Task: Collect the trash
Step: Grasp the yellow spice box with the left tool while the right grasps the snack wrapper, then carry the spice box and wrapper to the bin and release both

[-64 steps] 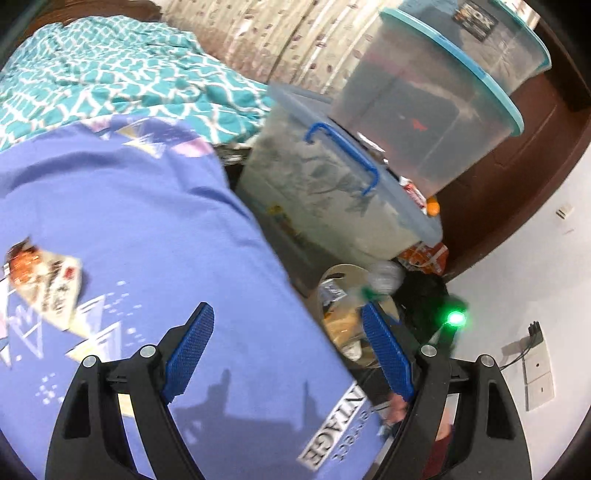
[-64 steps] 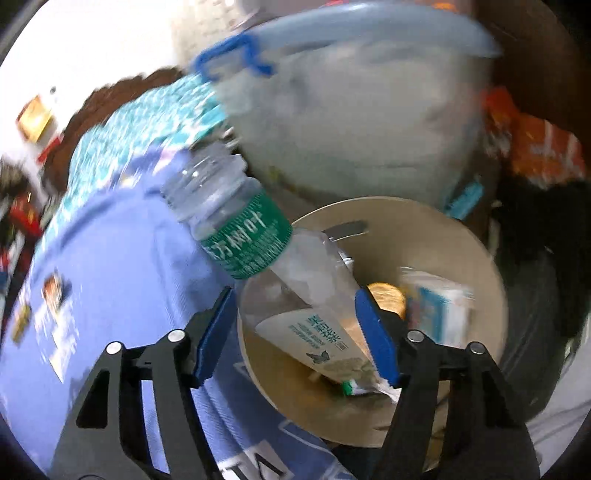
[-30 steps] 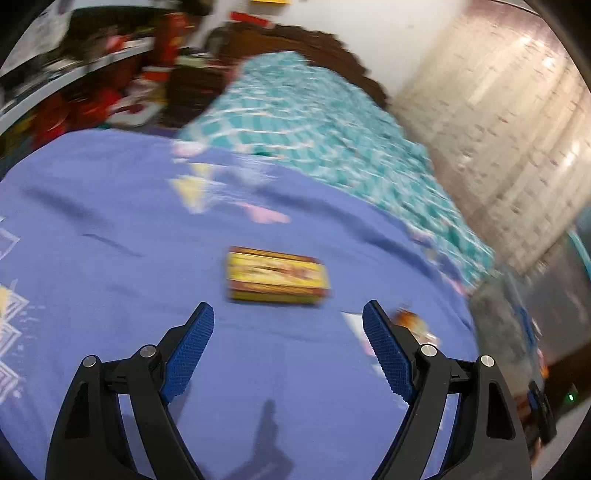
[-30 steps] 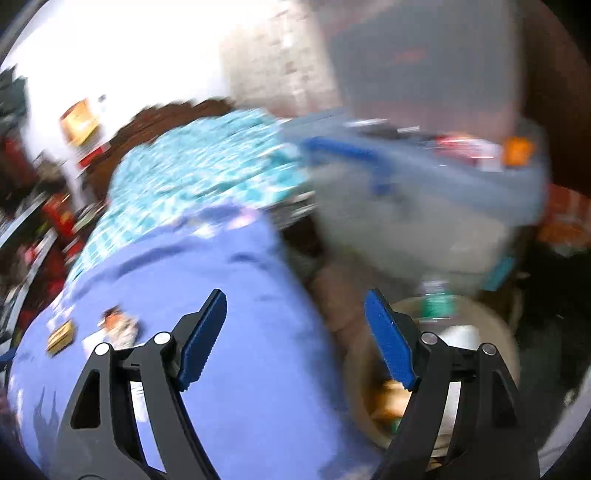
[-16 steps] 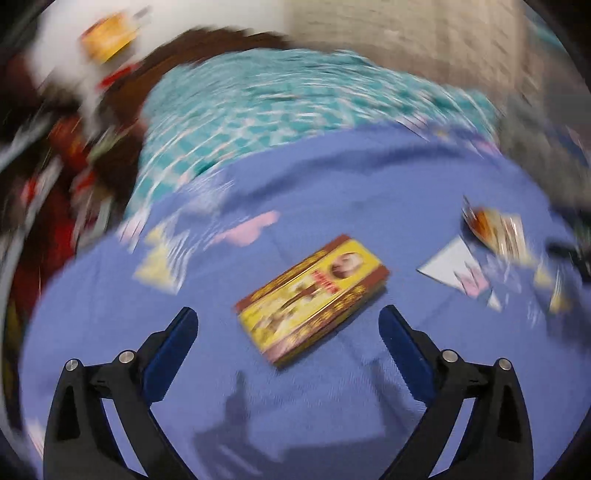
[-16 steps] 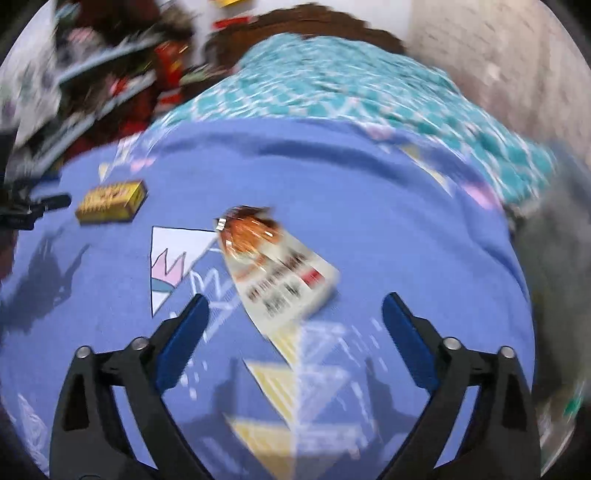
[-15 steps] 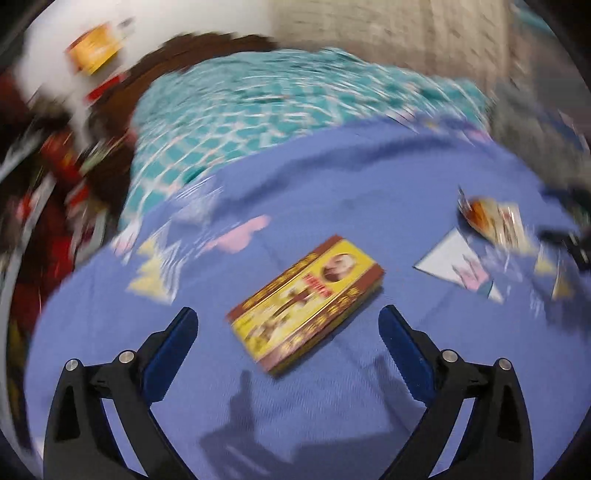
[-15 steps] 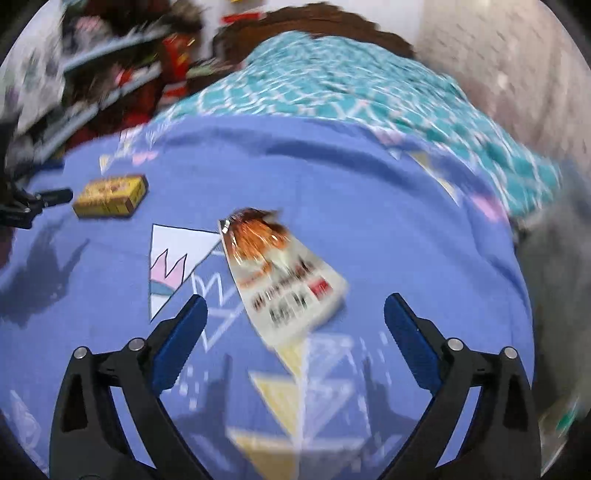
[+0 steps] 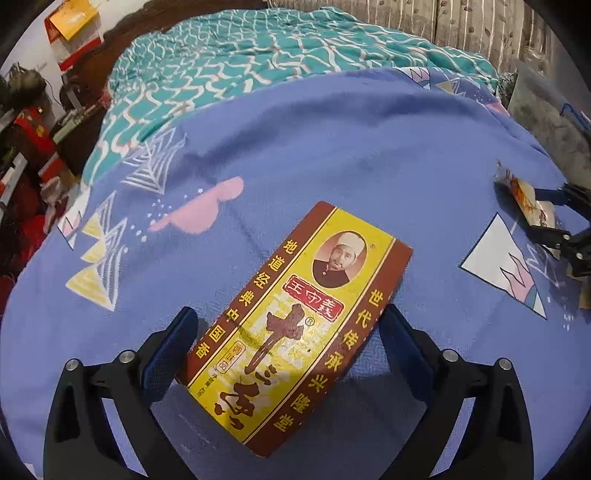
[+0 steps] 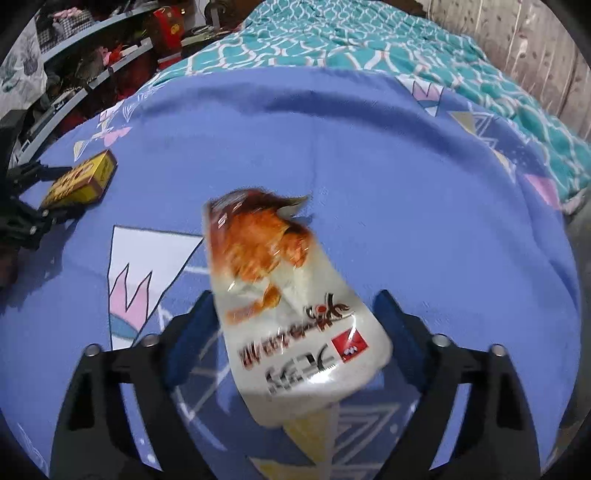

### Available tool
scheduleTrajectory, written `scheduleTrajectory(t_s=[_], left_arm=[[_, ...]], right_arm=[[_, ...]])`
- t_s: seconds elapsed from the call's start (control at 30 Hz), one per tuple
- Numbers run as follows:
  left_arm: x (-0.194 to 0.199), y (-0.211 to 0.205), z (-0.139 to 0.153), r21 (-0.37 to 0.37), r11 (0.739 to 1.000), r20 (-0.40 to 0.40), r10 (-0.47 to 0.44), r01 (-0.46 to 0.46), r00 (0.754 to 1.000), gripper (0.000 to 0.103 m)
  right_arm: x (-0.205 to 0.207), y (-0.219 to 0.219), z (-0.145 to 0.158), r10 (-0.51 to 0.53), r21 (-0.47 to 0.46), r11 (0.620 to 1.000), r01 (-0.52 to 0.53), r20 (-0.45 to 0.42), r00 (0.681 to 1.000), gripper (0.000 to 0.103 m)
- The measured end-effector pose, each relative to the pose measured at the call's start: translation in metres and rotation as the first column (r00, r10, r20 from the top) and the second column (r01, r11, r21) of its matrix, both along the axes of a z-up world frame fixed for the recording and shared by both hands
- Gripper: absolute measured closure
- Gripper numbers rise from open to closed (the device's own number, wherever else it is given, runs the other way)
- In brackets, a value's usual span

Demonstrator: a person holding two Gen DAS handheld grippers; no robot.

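A yellow and maroon cardboard box (image 9: 295, 321) with a man's portrait lies flat on the blue blanket (image 9: 332, 147). My left gripper (image 9: 288, 354) is open, its blue pads on either side of the box's near end. A white snack wrapper (image 10: 291, 306) with an orange food picture lies on the blanket. My right gripper (image 10: 295, 339) is open around the wrapper's near half. The box also shows in the right wrist view (image 10: 79, 181) with the left gripper at it. The wrapper shows in the left wrist view (image 9: 532, 203) with the right gripper at it.
A teal patterned quilt (image 9: 277, 48) lies beyond the blanket. Cluttered shelves (image 10: 85, 55) stand at the far left. A clear storage bin (image 9: 550, 110) sits off the bed's right edge, by a curtain (image 9: 461, 22).
Both grippers left the trash bowl, where the right one let go of a plastic bottle, and swung over the bed. Each has come down close, open around its item.
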State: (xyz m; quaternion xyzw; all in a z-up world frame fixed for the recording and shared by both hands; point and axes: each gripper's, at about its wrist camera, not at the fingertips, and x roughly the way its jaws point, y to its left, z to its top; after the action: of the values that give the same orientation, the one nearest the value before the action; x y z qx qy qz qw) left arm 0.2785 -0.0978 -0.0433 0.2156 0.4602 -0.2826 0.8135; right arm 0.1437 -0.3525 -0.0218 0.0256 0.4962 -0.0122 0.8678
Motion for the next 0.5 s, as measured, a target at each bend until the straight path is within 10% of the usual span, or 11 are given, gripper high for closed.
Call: scheduleTrajectory(t_s=[0.13, 0.5], left_arm=[[-0.018, -0.008, 0.006, 0.019, 1.000, 0.012, 0.003, -0.003, 1.000, 0.034], [-0.163, -0.057, 0.016, -0.060, 0.990, -0.117, -0.136, 0.130, 0.984, 0.038]], right_arm=[[-0.025, 0.008, 0.009, -0.022, 0.073, 0.997, 0.021, 0.010, 1.000, 0.028], [-0.157, 0.003, 0.018, -0.220, 0.194, 0.961, 0.198, 0.098, 0.971, 0.028]])
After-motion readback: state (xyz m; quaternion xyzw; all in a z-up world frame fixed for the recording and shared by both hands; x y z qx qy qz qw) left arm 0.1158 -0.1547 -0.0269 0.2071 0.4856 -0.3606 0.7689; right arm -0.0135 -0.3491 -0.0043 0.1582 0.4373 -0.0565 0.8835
